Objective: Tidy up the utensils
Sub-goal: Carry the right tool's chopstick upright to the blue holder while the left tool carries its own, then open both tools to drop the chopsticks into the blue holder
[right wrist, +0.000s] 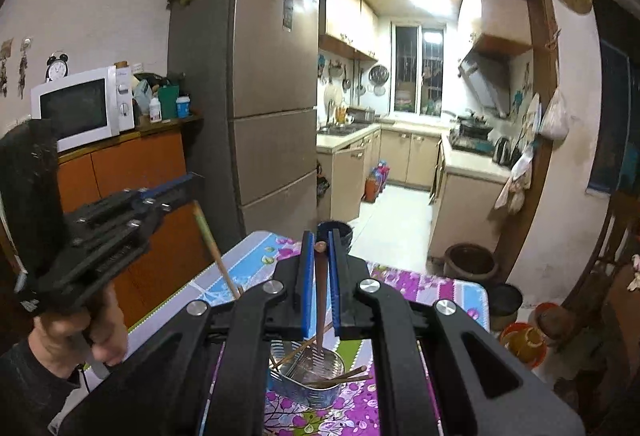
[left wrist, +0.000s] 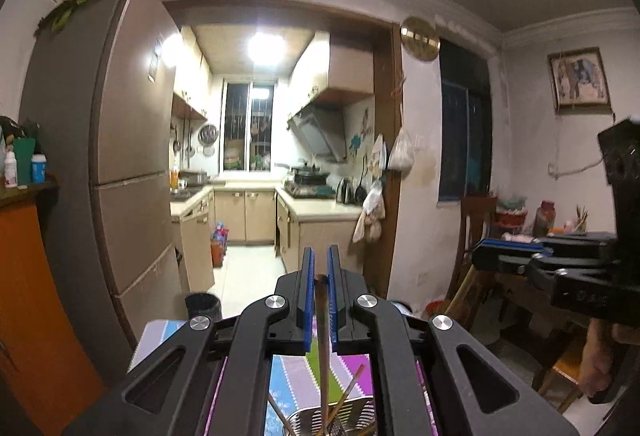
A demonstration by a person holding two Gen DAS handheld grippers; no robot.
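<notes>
A brown chopstick (right wrist: 321,288) is being gripped by the right gripper (right wrist: 320,240) above the metal holder (right wrist: 306,382); another is being held in the left gripper (right wrist: 168,191).

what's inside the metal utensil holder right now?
A few loose chopsticks lie crossed inside the metal holder. The chopstick in the right gripper dips toward it. The holder's bottom is partly hidden by the gripper body.

Purple floral tablecloth (right wrist: 404,286) (blue and green stripes), silver holder (right wrist: 308,380), brown chopsticks (right wrist: 340,380).

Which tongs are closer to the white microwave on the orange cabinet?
Left. Left tongs sit beside the orange cabinet below the white microwave; right tongs are farther right, over the floral table.
</notes>
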